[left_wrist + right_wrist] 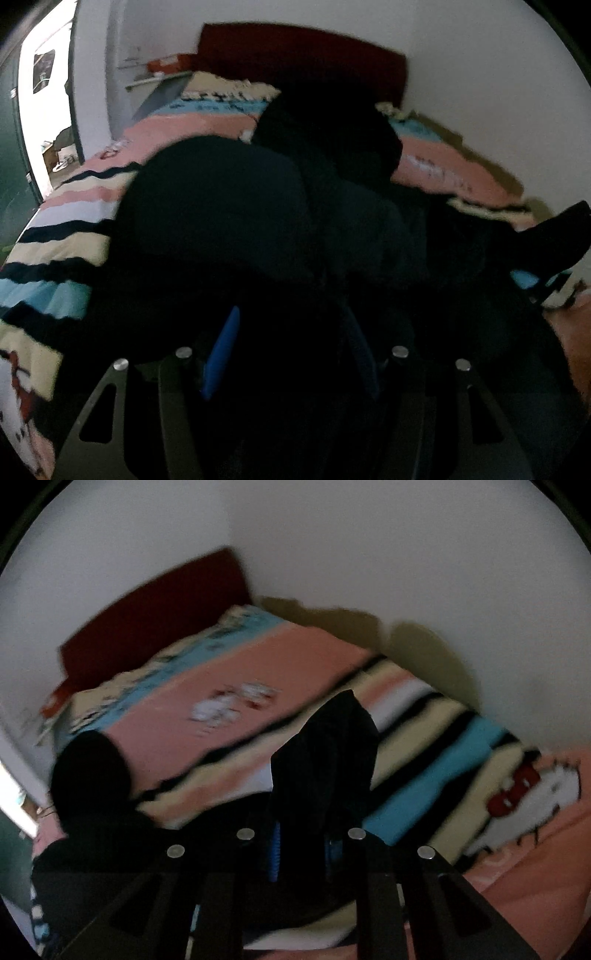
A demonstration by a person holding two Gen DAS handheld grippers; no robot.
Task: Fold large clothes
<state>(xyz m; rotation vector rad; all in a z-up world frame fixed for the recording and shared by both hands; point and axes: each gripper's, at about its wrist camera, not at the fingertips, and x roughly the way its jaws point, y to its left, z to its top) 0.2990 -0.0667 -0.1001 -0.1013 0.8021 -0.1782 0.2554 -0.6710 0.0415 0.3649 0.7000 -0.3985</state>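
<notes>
A large dark garment [221, 206] lies heaped and bulging on the bed. In the left wrist view my left gripper [291, 354] has its blue fingers [221, 350] on either side of a thick bunch of this cloth and holds it; the dark hides the exact contact. In the right wrist view my right gripper [303, 853] is shut on a narrow fold of the dark garment [332, 757], which stands up from the jaws above the blanket. A dark flap [554, 236] of cloth rises at the right edge of the left wrist view.
The bed carries a striped blanket [258, 672] in pink, blue, cream and black with cartoon prints. A dark red headboard [295, 55] stands against white walls. A bright doorway [48, 110] opens at the far left. A dark rounded mass [88, 775] sits at the bed's left side.
</notes>
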